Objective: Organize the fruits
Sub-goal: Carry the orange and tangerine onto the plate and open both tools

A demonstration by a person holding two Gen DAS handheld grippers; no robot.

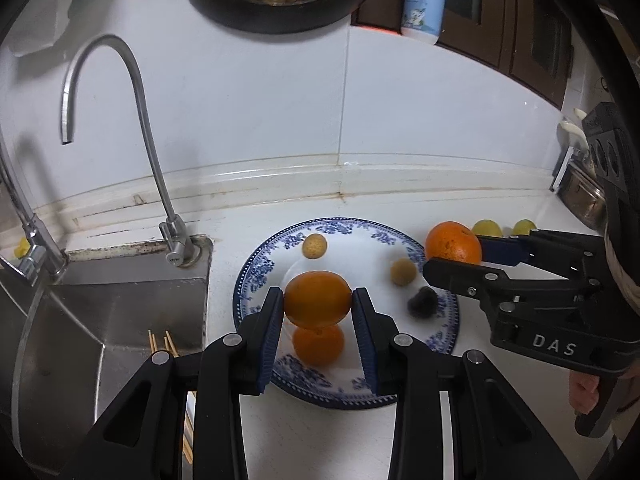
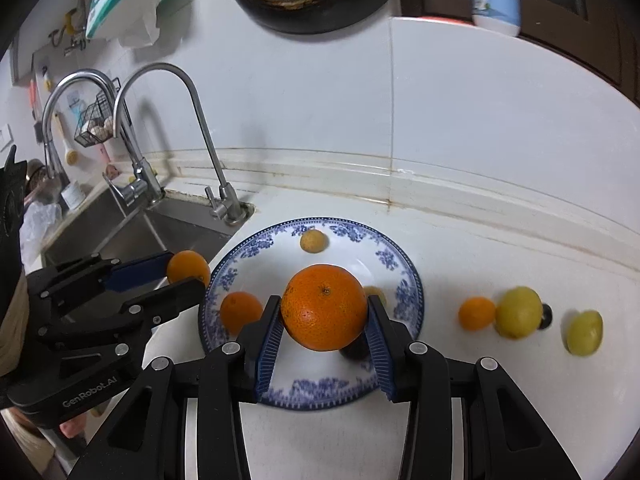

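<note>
My left gripper (image 1: pixel 318 294) is shut on a small orange (image 1: pixel 318 308), held above the left side of a blue-and-white plate (image 1: pixel 256 276). Beneath it a second small orange (image 1: pixel 318 348) lies on the plate, with two tan round fruits (image 1: pixel 314 245) and a dark fruit (image 1: pixel 423 302). My right gripper (image 2: pixel 324 302) is shut on a large orange (image 2: pixel 324 312) over the plate's (image 2: pixel 404 280) middle. The left gripper (image 2: pixel 186 272) shows at the plate's left edge. On the counter to the right lie a small orange (image 2: pixel 477 313), a lemon (image 2: pixel 519 312) and a yellow-green fruit (image 2: pixel 585 332).
A steel sink (image 1: pixel 120 300) with two faucets (image 1: pixel 152 140) borders the plate on the left, with wooden sticks (image 1: pixel 160 344) at its edge. A dark pan (image 1: pixel 280 0) hangs on the white tiled wall, beside a bottle (image 1: pixel 424 0).
</note>
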